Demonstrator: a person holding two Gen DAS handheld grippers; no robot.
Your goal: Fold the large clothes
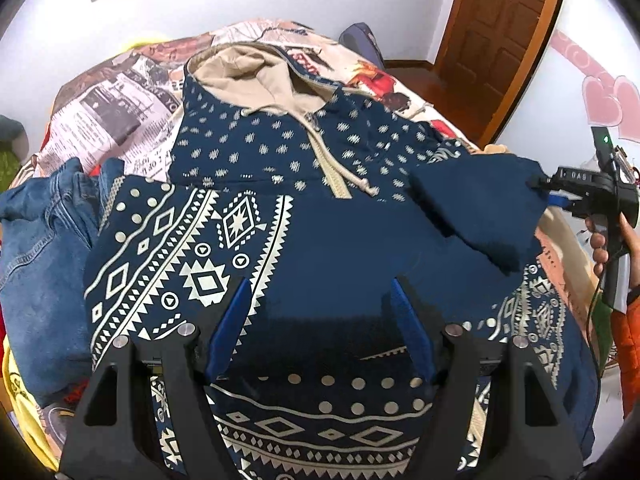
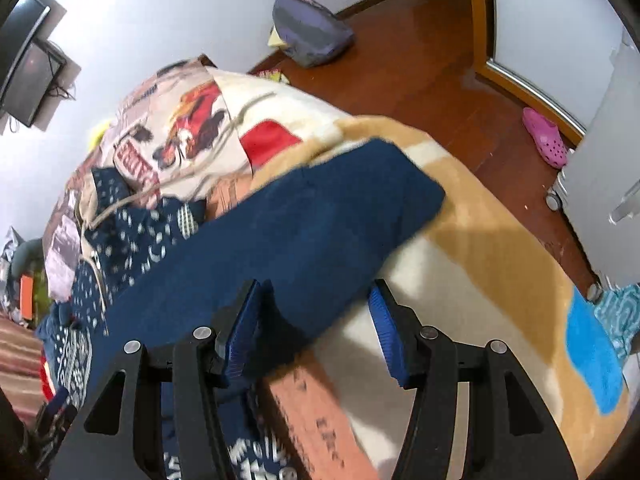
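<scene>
A navy hoodie (image 1: 320,216) with white geometric print and a beige-lined hood lies front up on the bed. Its left sleeve is folded across the chest. My left gripper (image 1: 320,292) hovers open above the hoodie's lower front, holding nothing. The right gripper (image 1: 538,184) shows at the far right of the left wrist view, at the cuff of the plain navy right sleeve (image 1: 480,208). In the right wrist view my right gripper (image 2: 316,300) is open, with that sleeve (image 2: 280,240) lying between its blue pads (image 2: 244,328).
Blue jeans (image 1: 44,248) lie at the hoodie's left, with yellow cloth below. The bed has a printed blanket (image 1: 104,116). A wooden door (image 1: 496,32), a backpack (image 2: 308,32) and a pink shoe (image 2: 546,136) are on the floor side to the right.
</scene>
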